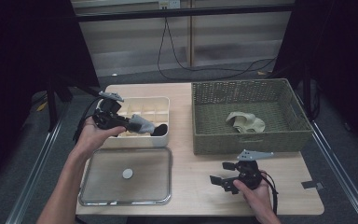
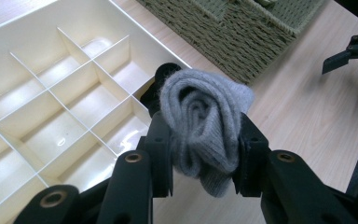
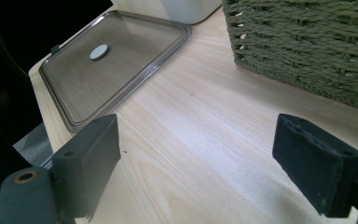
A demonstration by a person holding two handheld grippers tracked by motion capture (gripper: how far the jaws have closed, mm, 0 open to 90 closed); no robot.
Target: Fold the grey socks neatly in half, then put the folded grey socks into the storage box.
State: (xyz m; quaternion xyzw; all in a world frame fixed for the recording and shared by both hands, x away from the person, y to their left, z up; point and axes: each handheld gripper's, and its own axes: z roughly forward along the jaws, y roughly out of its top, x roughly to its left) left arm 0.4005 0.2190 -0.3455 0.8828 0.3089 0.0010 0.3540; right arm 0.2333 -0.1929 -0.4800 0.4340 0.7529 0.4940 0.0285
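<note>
The work appears to be sorting rolled socks from the wicker basket (image 1: 205,135) into the divided cream box (image 1: 161,100), and it looks to be somewhere in the middle. A dark rolled sock (image 1: 159,129) already sits in the box's corner compartment nearest the basket. A grey rolled sock (image 2: 205,126) is pinched between the pads of the left tool (image 2: 205,161), which grip it on both sides. A pale, beige piece of fabric (image 1: 245,122) lies on the basket floor, well apart from both tools, so at least one item seems left to move. The clear lid (image 1: 93,186) lies flat on the worktop (image 1: 196,186) just in front of the box, so closing the box is also likely still to do.

Relative to the left tool, the grey sock bulges up and forward past the fingertips, with its loose end hanging below them. In the left gripper view the open compartments lie beyond and to the left of the tool, and the dark sock peeks out just behind the grey one. The grey sock is not yet resting in any compartment.

The right tool (image 3: 209,163) is spread wide with nothing between its pads, low over bare worktop in front of the basket, with the lid beyond it to the left.
</note>
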